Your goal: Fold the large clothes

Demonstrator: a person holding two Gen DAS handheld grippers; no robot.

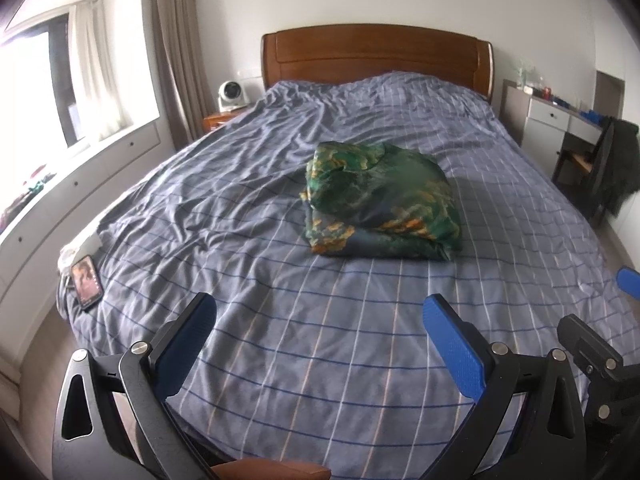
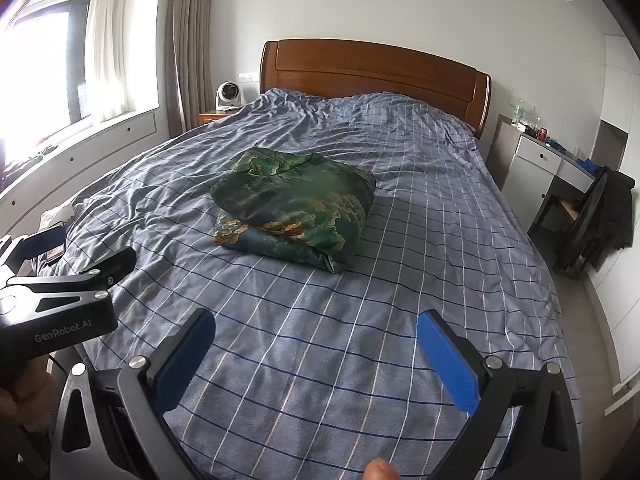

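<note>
While both sets of jaws stand wide apart with nothing between them, the left gripper [image 1: 320,332] and the right gripper [image 2: 316,346] hang above the foot of the bed [image 1: 360,360], side by side and well short of the cloth. Each holds only air; the blue pads face bare checked bedcover [image 2: 320,360].

Farther out, near the middle of the mattress, lies the green patterned garment [image 1: 380,200], gathered into a thick, roughly rectangular bundle with layered edges showing at its near side. Its top looks rumpled and puffed rather than flat, so I judge the folding largely done but not crisp: perhaps a last pressing or squaring remains, or the piece is finished and simply released.

At the left edge of the bed rests a phone [image 1: 85,280]; beyond stands the wooden headboard [image 1: 376,56].
</note>
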